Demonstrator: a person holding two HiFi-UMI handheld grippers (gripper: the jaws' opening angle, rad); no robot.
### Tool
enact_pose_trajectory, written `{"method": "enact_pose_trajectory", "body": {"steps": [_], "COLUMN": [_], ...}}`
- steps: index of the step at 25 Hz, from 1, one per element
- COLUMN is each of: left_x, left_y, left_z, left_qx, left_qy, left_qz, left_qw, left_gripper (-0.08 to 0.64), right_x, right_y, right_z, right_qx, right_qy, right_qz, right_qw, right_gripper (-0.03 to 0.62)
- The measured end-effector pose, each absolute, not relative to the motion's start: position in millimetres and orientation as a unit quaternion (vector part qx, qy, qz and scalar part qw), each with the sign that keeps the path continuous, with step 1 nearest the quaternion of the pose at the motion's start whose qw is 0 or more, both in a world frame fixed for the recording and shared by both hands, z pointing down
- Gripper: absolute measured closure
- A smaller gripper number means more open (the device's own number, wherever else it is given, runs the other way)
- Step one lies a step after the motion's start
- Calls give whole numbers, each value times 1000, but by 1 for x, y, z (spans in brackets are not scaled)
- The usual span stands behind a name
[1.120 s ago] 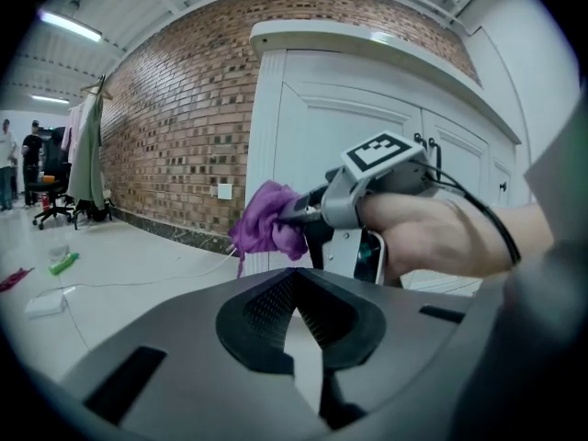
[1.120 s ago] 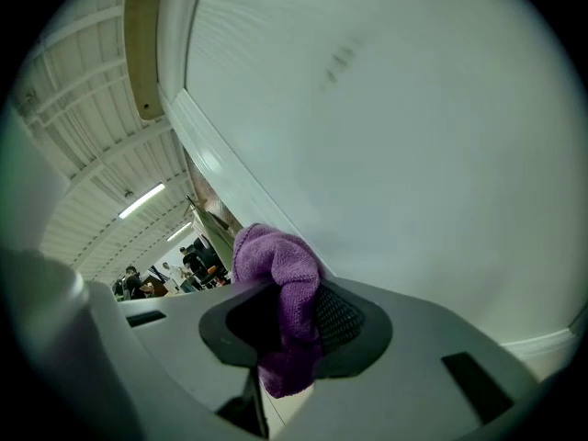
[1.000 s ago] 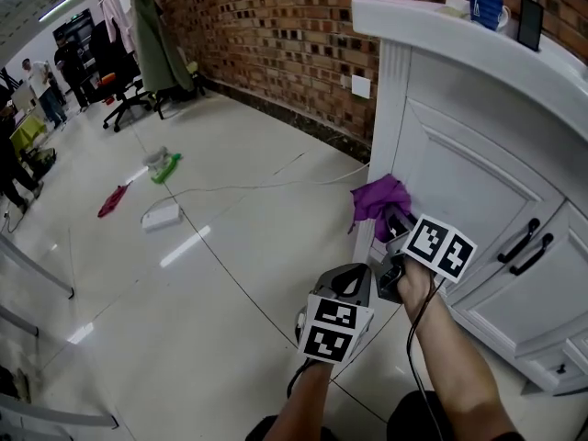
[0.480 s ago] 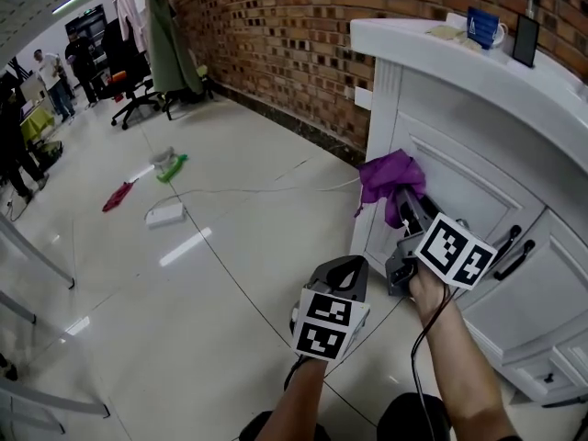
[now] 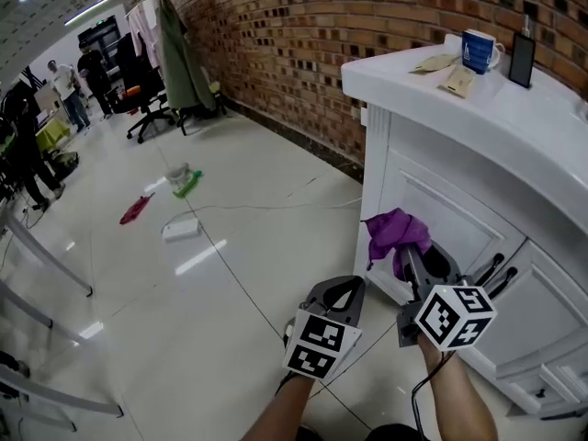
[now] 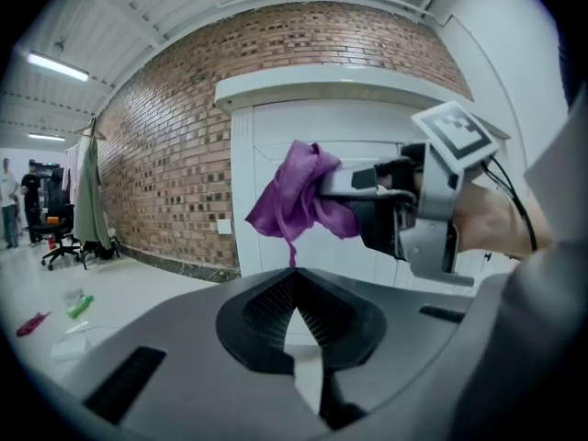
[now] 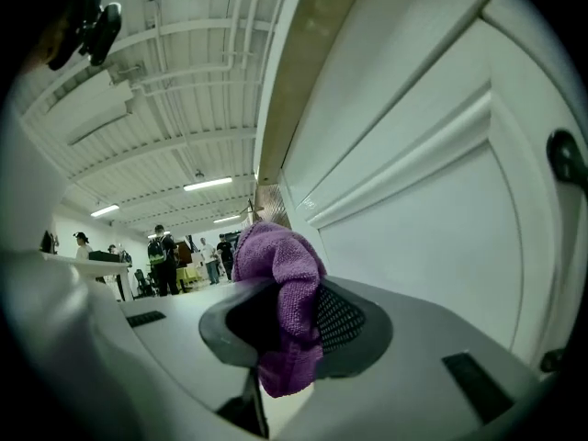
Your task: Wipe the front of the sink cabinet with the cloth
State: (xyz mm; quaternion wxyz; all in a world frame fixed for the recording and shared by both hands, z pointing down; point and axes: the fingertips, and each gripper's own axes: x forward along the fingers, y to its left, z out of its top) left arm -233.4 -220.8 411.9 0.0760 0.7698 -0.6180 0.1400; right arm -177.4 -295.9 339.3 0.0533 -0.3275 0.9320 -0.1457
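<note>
A purple cloth (image 5: pixel 397 233) is bunched between the jaws of my right gripper (image 5: pixel 412 254), which is shut on it. The cloth lies against the lower left of the white sink cabinet's (image 5: pixel 459 191) door panel. In the right gripper view the cloth (image 7: pixel 280 278) fills the jaws, with the cabinet door (image 7: pixel 432 182) close on the right. My left gripper (image 5: pixel 343 288) hangs beside it over the floor, shut and holding nothing. The left gripper view shows its fingertips (image 6: pixel 293 277) meeting, with the cloth (image 6: pixel 299 200) and the right gripper (image 6: pixel 367 186) ahead.
Two dark door handles (image 5: pixel 492 274) sit right of the cloth. A blue mug (image 5: pixel 480 49), a dark bottle (image 5: pixel 522 33) and paper packets (image 5: pixel 457 79) stand on the countertop. A power strip (image 5: pixel 181 229), cable, green bottle (image 5: pixel 188 184) and red rag (image 5: pixel 136 208) lie on the floor. People and chairs are far left.
The right gripper carried the cloth from the cabinet's left corner post onto the door panel, up and then down to its lower part. The left gripper stayed beside it.
</note>
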Motion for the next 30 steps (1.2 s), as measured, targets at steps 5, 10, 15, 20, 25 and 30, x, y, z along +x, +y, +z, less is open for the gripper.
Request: {"method": "enact_pose_trajectory", "body": {"steps": [5,10,15,20,25,30], "left_x": [-245,-231,-212,-184,-148,-109], "left_y": [-209,-187,-155,-118,-66,-22], "left_z": [338,249,161,97,49,5], "left_qx": [755,755,748,753,751,755], "left_qy": [-640,-644,-652,-645,-643,-635], "left_qz": [138,121,124,119,114,126], "left_qw": [30,25,9,54,96,104], "left_gripper": [555,555,555,555,555,555], "right_x": [-164,-151,-130,-105,-72,-38], "right_y": [-265,-229,-191,-152,-102,-54], "right_z": [310,251,177,105,45,0], "right_qx": [-350,-364,-377,-356,-310,-280], "right_qy": [932,927,921,929,944,951], "right_qz": [-89,-72,-57,-52,-54,-61], "right_qw": [-2,-47,-72,-84,-102,-113], "right_gripper": [492,492,492,492,492,492]}}
